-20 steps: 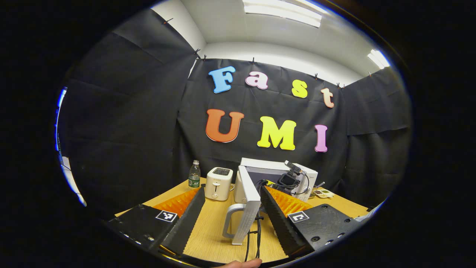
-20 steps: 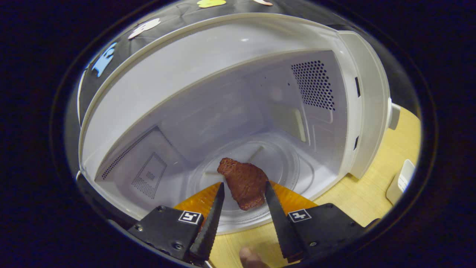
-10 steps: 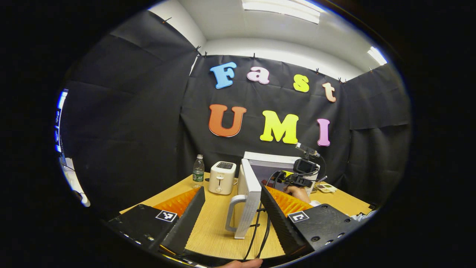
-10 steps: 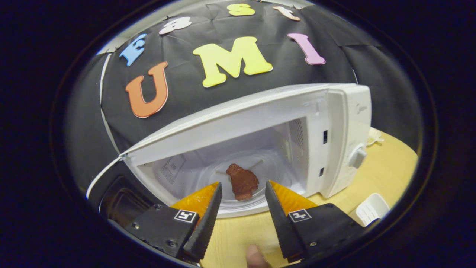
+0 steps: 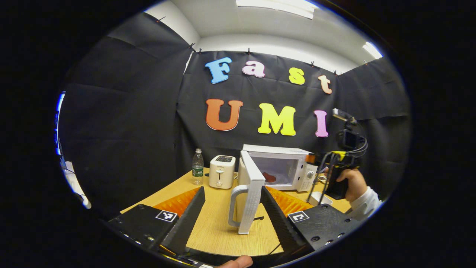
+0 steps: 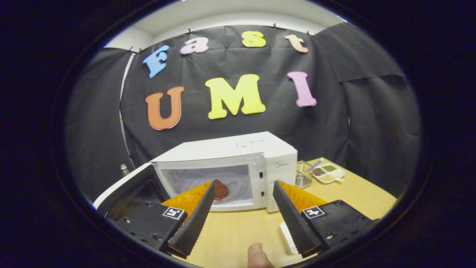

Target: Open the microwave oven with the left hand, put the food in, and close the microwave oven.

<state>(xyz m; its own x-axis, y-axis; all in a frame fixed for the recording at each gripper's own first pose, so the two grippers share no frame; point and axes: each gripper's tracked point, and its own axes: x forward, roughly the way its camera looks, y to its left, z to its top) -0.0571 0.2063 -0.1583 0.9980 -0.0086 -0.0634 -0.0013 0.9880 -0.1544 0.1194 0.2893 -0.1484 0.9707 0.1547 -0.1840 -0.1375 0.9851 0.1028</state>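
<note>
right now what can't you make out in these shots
- Compartment tray contents: right gripper view, too small.
- Microwave door inner face: left gripper view, seen edge-on.
- Meat: right gripper view, partly behind the right tool finger.
- Bottle label: left gripper view, too small.

My left gripper view sits low over the table (image 5: 215,230), well back, facing the open door (image 5: 250,193) edge-on at frame centre, microwave (image 5: 282,169) behind it. My right gripper view looks from nearer, straight into the cavity at lower centre. Both share the microwave (image 6: 238,167), the door (image 6: 128,191) and the table (image 6: 238,230).
</note>
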